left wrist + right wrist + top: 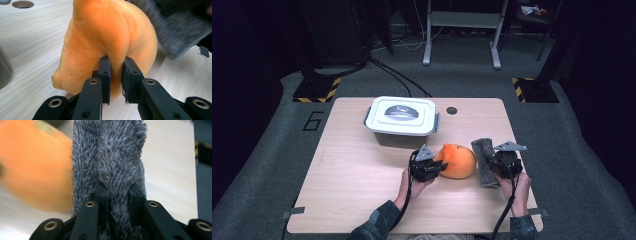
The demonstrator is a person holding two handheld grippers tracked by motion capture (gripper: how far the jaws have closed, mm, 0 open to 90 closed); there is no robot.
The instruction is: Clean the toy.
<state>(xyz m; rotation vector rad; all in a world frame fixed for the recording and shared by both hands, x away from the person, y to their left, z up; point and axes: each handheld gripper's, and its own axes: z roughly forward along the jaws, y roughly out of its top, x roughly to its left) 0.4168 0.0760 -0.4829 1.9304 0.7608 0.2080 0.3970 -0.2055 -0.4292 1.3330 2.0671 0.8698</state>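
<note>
Grey fuzzy strip (484, 161) (pinched by right claw (498, 165)) runs away from the person; left claw (439, 167) pinches orange plush (458, 161).

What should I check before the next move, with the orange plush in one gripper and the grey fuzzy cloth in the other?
1. Left gripper pinching a fold of the orange plush toy: ok.
2. Right gripper clamped on a fold of the grey fuzzy cloth: ok.
3. Plush and cloth kept apart: cannot tell; they sit side by side and may touch.
4. White lidded container shut, lid on: ok.
5. Container out of the grippers' way, toward the table's far edge: ok.
6. Bare wooden table beside the left gripper: ok.
</note>
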